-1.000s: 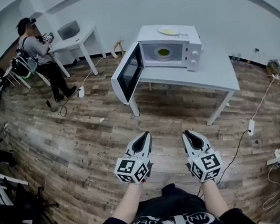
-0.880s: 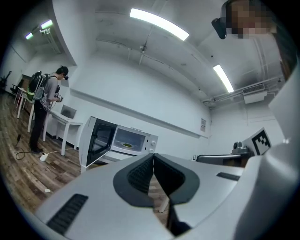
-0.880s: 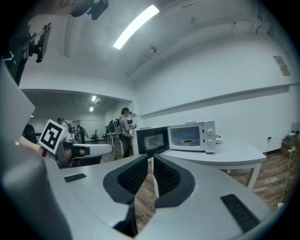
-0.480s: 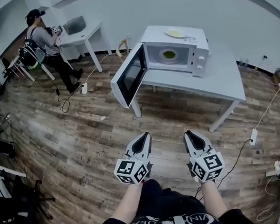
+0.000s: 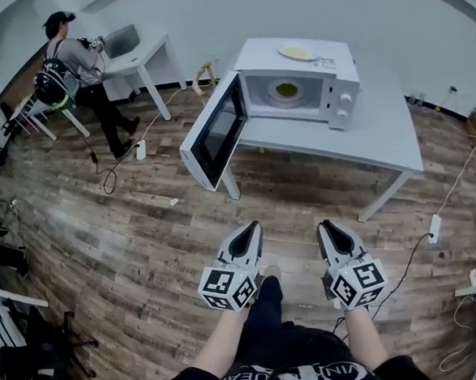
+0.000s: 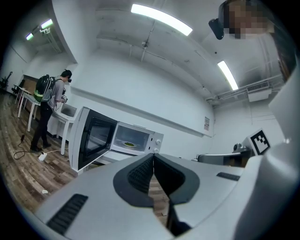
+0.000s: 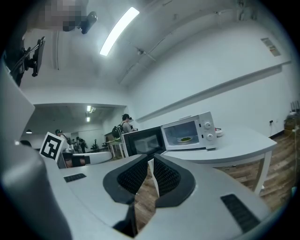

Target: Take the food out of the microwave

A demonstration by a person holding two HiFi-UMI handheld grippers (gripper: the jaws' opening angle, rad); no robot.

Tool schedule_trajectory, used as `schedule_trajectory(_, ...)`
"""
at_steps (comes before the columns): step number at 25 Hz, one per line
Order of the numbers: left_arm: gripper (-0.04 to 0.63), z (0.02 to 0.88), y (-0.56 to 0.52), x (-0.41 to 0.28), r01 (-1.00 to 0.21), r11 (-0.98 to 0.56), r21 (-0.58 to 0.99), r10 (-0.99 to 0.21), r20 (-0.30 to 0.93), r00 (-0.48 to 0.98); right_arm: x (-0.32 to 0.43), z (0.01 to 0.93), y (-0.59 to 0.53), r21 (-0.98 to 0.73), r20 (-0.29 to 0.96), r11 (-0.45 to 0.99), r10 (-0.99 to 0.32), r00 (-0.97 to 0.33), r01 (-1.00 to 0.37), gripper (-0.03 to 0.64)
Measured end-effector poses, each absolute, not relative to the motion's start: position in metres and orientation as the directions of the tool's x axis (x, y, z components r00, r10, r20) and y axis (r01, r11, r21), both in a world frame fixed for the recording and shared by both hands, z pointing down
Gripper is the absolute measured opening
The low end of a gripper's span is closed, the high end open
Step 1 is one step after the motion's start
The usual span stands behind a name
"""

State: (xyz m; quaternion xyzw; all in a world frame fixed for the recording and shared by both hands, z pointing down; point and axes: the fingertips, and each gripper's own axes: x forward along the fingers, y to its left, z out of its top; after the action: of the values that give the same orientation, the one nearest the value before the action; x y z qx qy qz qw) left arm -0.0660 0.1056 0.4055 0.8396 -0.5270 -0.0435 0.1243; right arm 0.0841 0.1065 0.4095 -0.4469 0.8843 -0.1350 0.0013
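A white table [image 5: 381, 138] is seen well ahead of both grippers, across a stretch of wooden floor. On it stands the microwave [image 5: 331, 65], straight ahead of the pair. Its door [image 5: 214, 134] is swung fully open toward the left gripper's side. The left gripper [image 5: 252, 226] and the right gripper [image 5: 329, 224] are held side by side, pointed toward the table. Each is clenched on nothing, its jaws pressed together at the tips.

Inside the open cavity, well apart from both grippers, a pale plate [image 5: 272, 96] is seen, and on it lies the food [image 5: 286, 89], a small green portion.

The plate is judged to be stiff, smooth and breakable, and fairly light. A glazed rim may slip between the pads, and it may be hot. The food looks soft and loose and could slide if the plate is tipped. The near rim is probably the best place to grip, with the jaws opened first and the plate kept level. The other gripper could steady the far side.
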Motion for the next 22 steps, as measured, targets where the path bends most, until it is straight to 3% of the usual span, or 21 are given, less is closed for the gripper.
schedule_trajectory(22,0.009,0.411,-0.061,-0.070,-0.831,-0.485,0.271,-0.850,0.075,0.521,0.062,0.420,-0.047,-0.248,0.175,0.516,-0.809,-0.562,-0.820,0.055)
